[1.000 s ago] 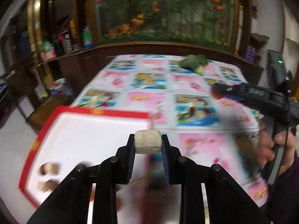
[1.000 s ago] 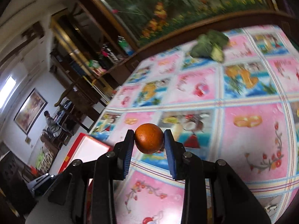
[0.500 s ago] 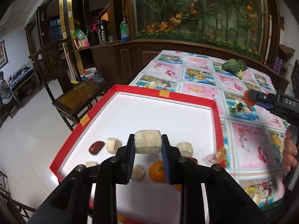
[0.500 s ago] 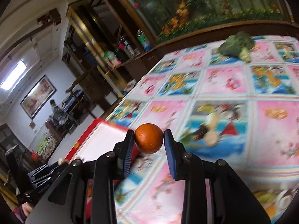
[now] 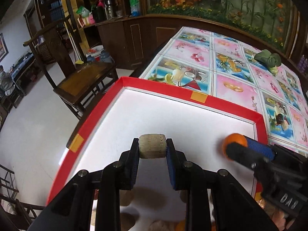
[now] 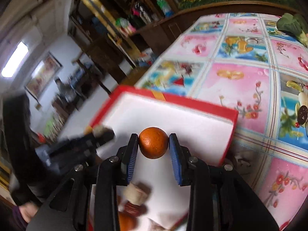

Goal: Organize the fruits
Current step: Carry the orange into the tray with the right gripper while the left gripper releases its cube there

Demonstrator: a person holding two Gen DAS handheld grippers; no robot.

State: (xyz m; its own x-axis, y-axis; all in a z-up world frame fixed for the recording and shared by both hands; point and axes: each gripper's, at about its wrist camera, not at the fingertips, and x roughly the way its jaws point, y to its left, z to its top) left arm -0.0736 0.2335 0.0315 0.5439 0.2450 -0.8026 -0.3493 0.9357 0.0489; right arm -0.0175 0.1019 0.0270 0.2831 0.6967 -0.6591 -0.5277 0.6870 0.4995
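My left gripper (image 5: 152,149) is shut on a beige cylindrical fruit piece (image 5: 152,148) and holds it above the white floor of the red-rimmed tray (image 5: 173,94). My right gripper (image 6: 153,143) is shut on a small orange fruit (image 6: 153,142) over the same tray (image 6: 192,101); it also shows at the right of the left wrist view (image 5: 233,146). Beige and brown pieces (image 6: 135,194) and an orange fruit (image 6: 126,221) lie in the tray's near part, partly hidden by the fingers.
The tray sits on a table with a pink and blue patterned cloth (image 5: 240,73). A green vegetable (image 5: 268,58) lies at the table's far side. A wooden chair (image 5: 80,80) stands left of the table. Cabinets line the back wall.
Both grippers have moved forward over the tray, each still holding its piece. The right gripper has come from over the cloth to above the tray's right part.
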